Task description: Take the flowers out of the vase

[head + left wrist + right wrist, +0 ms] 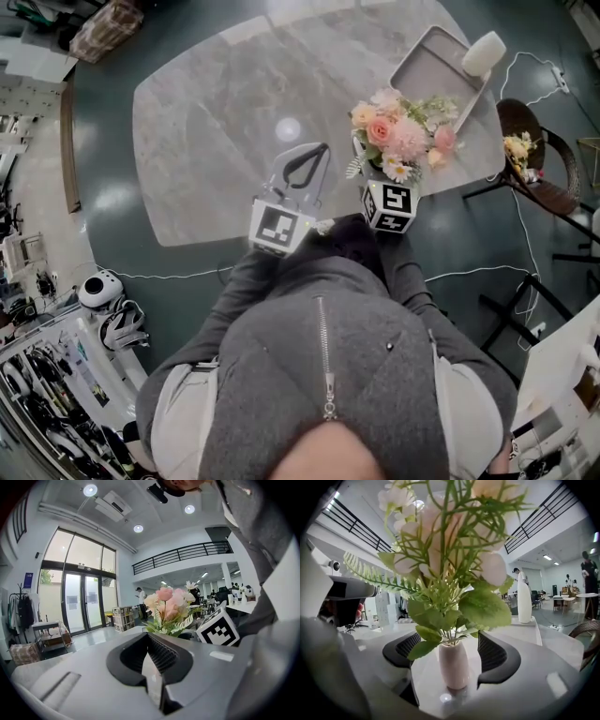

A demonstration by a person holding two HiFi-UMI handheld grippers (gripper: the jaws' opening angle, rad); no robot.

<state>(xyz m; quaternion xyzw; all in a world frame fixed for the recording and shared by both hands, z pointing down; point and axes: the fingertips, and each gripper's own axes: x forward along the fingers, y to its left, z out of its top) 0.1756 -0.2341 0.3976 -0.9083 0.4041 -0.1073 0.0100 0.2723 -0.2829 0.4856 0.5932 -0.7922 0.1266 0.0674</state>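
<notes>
Two grippers sit by the lower edge of the grey marble table [206,94], near the middle of the head view. Your left gripper [149,638] has its jaws drawn together at the tips with nothing between them; only a sliver of tabletop shows in the narrow gap behind the tips. It sits to the left of the bouquet, apart from it.

Your right gripper [449,644] has its jaws spread wide, one on each side of the small pale vase [453,665], which stands upright on the table between them. Neither pad touches the vase: bare tabletop shows on both sides of it.

The flowers [398,136], pink and cream blooms with green leaves and fern sprigs, are in the vase, their stems running down into its neck. In the head view, right of centre, the bouquet covers the vase and your right jaws. Beyond it, toward the upper right of the frame, a grey tray [427,66] holds a white bottle [483,53], standing upright.
</notes>
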